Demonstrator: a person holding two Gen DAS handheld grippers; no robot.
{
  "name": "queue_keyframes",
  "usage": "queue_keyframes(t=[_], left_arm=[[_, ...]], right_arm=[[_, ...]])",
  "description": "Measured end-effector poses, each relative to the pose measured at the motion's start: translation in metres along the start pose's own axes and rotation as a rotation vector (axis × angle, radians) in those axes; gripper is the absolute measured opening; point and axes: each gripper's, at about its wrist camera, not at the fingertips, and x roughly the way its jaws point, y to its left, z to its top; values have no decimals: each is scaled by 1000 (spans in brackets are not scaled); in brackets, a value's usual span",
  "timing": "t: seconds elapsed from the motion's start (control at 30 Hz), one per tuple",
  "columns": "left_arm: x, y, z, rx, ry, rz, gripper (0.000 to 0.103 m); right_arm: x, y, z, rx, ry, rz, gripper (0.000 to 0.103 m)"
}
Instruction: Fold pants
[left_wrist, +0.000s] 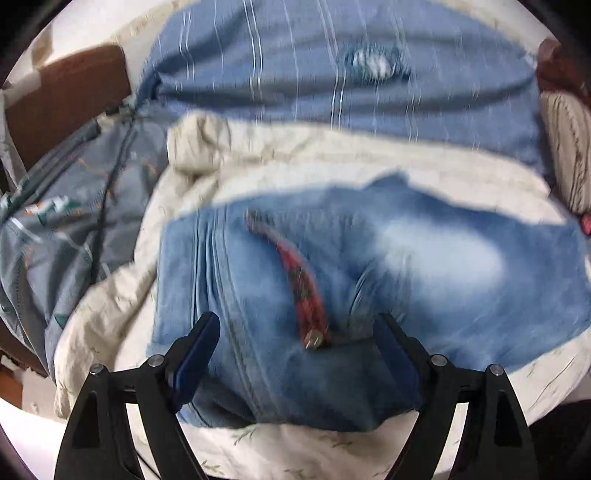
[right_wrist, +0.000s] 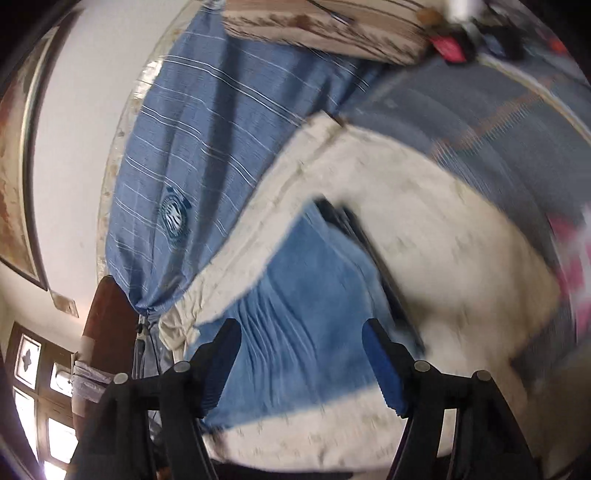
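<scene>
Bedding fills both views: a blue striped sheet at twelve o'clock, a cream quilt beneath it. Faded blue jeans lie on the quilt, a red plaid strip across them. The left gripper and the right gripper each hover spread apart over the denim, holding nothing.

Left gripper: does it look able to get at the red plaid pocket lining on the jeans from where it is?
Probably yes. The left gripper is open over the jeans, and the red plaid lining lies exposed between its fingers with nothing covering it. Motion blur hides the gripper's height.
</scene>
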Motion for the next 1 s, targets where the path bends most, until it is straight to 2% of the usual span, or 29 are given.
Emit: queue_keyframes(t=[0.07, 0.13, 0.2, 0.23, 0.33, 0.4, 0.43, 0.47, 0.5, 0.53, 0.57, 0.6, 0.63, 0.7, 0.77, 0.87, 0.9, 0.93, 0.97, 1.0], left_arm=[[-3, -4, 1, 13, -30, 12, 86], [16, -10, -3, 51, 45, 22, 86], [37, -11, -9, 68, 127, 53, 86], [42, -7, -12, 42, 117, 42, 88], [45, -3, -13, 23, 102, 36, 90], [45, -4, -15, 30, 96, 32, 90], [44, -3, -15, 30, 94, 25, 90], [43, -3, -16, 24, 94, 18, 91], [42, -3, -17, 14, 94, 12, 92], [43, -1, -17, 8, 96, 6, 92], [43, -1, -17, 6, 97, 2, 92], [42, 0, -17, 3, 99, -5, 92], [41, 1, -16, -1, 103, -13, 92], [37, 3, -16, -18, 107, -29, 92], [33, 3, -15, -22, 109, -31, 92], [24, 4, -4, -52, 76, -32, 92], [18, 2, 0, -59, 60, -43, 92], [10, -2, 5, -59, 39, -59, 92], [3, -6, 9, -53, 19, -70, 92], [-3, -13, 13, -43, -4, -81, 92]], right_arm=[[5, -9, -15, 51, 35, 43, 72], [7, -11, -20, 53, 13, 30, 72], [12, -15, -17, 95, 19, -39, 70], [18, -20, -17, 133, 29, -39, 69], [30, -17, -13, 116, 26, -64, 69], [35, -15, -9, 100, 12, -101, 56], [37, -15, -9, 112, 10, -107, 54], [39, -15, -8, 116, 15, -120, 44], [43, -16, -7, 95, 23, -177, 31], [47, -18, -8, 96, 33, -204, 27], [48, -22, -7, 109, 41, -216, 15], [45, -20, -7, 103, 30, -237, 9], [40, -16, -8, 92, 12, -235, 6], [25, 2, -12, 40, -27, -223, 5], [14, 9, -20, 43, -37, -196, 5], [35, -11, -23, 55, 55, -297, 10], [41, -24, -24, 103, 78, -304, 11], [39, -31, -25, 141, 61, -261, 11], [33, -31, -26, 144, 40, -234, 16], [27, -30, -26, 136, 19, -219, 26]])
